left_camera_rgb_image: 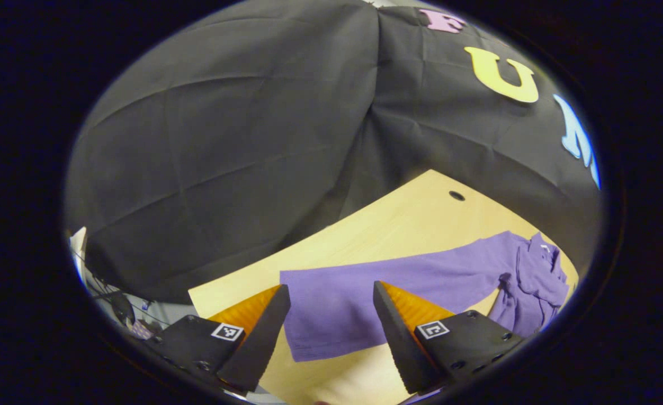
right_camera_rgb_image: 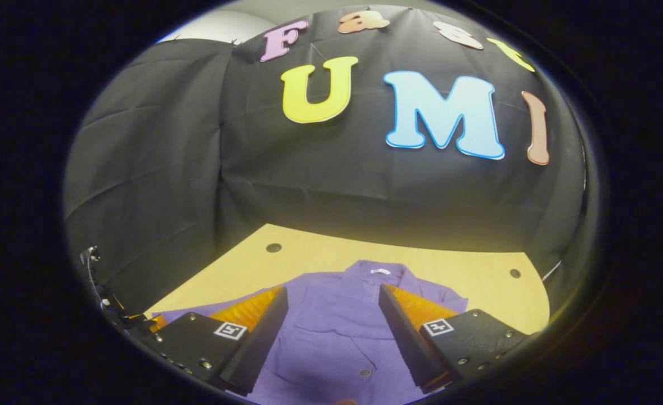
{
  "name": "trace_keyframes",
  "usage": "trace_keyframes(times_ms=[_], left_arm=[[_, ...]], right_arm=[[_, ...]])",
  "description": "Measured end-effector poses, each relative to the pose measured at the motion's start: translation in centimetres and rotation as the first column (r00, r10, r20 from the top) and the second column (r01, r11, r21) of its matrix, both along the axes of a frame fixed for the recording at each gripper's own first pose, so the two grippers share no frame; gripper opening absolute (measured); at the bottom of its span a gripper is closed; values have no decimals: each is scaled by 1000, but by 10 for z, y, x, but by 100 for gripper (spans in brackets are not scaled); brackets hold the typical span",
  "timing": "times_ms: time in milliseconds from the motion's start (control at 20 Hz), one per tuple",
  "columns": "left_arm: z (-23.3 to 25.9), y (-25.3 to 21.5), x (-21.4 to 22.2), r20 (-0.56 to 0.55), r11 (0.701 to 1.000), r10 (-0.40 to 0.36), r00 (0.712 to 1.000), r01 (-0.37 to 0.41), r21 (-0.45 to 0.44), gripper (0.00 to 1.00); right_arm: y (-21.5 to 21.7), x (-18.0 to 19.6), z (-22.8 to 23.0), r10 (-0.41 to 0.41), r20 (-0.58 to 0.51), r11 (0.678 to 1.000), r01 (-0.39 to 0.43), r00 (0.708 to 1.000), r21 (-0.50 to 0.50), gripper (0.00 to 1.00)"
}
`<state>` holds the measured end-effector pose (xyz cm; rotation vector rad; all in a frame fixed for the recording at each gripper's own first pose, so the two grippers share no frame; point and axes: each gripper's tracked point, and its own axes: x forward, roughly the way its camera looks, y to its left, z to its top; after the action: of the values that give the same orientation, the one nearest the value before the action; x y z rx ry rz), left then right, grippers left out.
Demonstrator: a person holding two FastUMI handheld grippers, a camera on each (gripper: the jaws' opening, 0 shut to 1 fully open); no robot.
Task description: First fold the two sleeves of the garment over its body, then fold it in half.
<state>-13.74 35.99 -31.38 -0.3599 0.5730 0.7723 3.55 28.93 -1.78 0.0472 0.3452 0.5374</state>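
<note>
While nothing was yet gripped, both tools hung above the work. Low in the left gripper view: left hand-held gripper (left_camera_rgb_image: 331, 320), spread wide, nothing between its fingers, poised over the near end of a purple sleeve (left_camera_rgb_image: 365, 298). Sleeve stretched flat across the pale wooden table (left_camera_rgb_image: 399, 219), from bottom centre toward the right edge of the frame, meeting the bunched collar and body of the garment (left_camera_rgb_image: 534, 275) there. Low in the right gripper view: right hand-held gripper (right_camera_rgb_image: 331, 320), likewise spread wide and empty, poised over the buttoned front of the same garment (right_camera_rgb_image: 337, 337), collar toward the middle of the frame, table beyond.

Likely trouble, judged from this layout:
- Closing too high over the sleeve end and catching nothing, or only the top layer, so the cuff slipped out partway through the fold.
- Pinching too far up the sleeve, leaving the loose end to trail and crease.
- Dragging the sleeve instead of lifting it, pulling the already rumpled collar area further askew.
- Body shifting on the smooth table if not pinned by the right tool.
</note>
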Motion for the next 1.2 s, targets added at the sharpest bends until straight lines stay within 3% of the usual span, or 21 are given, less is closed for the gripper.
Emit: trace_keyframes(times_ms=[550, 850, 1200], left_arm=[[-52, 11, 1, -97, 998, 37, 995, -42, -52, 99], [-58, 11, 4, -121, 1000, 19, 992, -18, 4, 95], [-57, 7, 18, -87, 999, -27, 996, 28, 19, 13]], right_arm=[[-23, -16, -7, -15, -28, 1000, 14, 1000, -8, 97], [-33, -16, -7, -1, -22, 1000, 1, 1000, -11, 97], [-60, -13, -15, -25, -44, 999, 27, 999, 26, 98]])
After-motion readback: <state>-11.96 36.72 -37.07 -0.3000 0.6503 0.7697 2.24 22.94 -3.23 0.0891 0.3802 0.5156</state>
